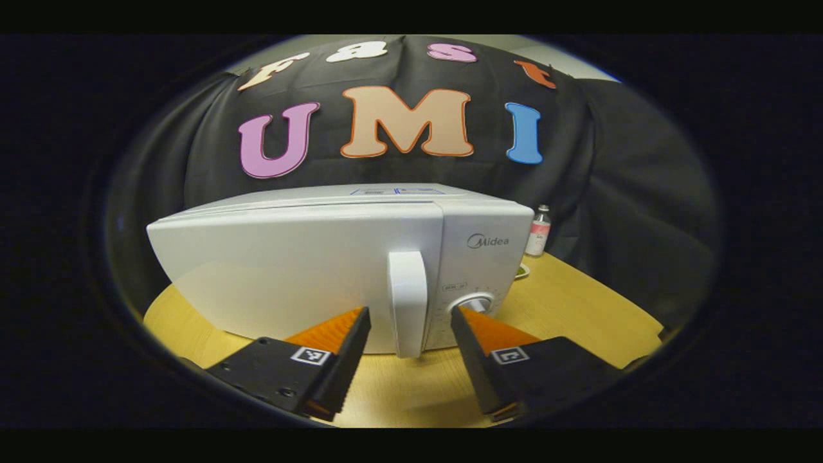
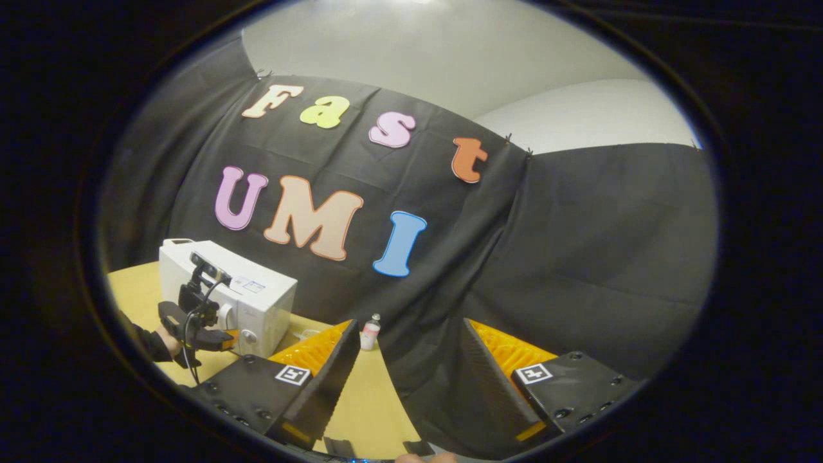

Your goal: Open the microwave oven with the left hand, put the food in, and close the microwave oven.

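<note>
Reaching for the microwave door handle

Our left hand-held gripper point(image 1: 410, 321) is spread either side of the handle point(image 1: 407, 302) of the shut microwave point(image 1: 289, 270) on the table point(image 1: 566, 308); next we pinch and pull. Our right hand-held gripper point(image 2: 408, 350) hangs spread, holding nothing. "Midea" marks the panel; we see no food.

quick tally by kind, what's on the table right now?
Microwave oven: 1
Small bottle: 1
Greenish item behind the microwave, too hidden to identify: 1
Total: 3
</note>
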The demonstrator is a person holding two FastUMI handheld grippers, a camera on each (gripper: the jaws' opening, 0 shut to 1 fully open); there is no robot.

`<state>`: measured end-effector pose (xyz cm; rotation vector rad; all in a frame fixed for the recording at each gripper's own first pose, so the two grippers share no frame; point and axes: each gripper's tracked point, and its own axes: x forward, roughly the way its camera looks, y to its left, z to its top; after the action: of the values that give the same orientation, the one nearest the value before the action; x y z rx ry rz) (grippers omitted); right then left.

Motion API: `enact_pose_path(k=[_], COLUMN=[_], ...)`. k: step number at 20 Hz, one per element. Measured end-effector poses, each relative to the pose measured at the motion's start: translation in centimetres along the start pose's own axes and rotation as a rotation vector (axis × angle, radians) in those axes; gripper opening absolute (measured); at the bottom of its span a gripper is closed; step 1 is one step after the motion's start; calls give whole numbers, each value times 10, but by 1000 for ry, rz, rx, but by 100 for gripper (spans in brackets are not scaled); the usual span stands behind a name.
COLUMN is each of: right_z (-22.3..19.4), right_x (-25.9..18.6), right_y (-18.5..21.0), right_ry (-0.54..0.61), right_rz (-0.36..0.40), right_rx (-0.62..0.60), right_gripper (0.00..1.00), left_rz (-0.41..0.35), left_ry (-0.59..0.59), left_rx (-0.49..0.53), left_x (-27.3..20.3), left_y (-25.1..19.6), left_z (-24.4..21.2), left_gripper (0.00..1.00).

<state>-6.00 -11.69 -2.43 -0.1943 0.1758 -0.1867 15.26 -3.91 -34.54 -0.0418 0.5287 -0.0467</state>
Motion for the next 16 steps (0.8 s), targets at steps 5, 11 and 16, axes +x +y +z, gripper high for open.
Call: enact_pose_path(k=[5,11,16], right_z=[4,7,12], right_x=[0,-2,-1], right_y=[-1,1,1], right_ry=[-9,-17,-41], right_rz=[6,12,12], right_rx=[-1,25,44], right_gripper=[97,97,99], left_rz=[3,-35,-40], left_ry=[11,15,5], left_rx=[-5,-4,-30], left_x=[3,0,-36], left_y=[3,3,4], left_z=[-7,-5,-16], left_gripper=[19,2,2])
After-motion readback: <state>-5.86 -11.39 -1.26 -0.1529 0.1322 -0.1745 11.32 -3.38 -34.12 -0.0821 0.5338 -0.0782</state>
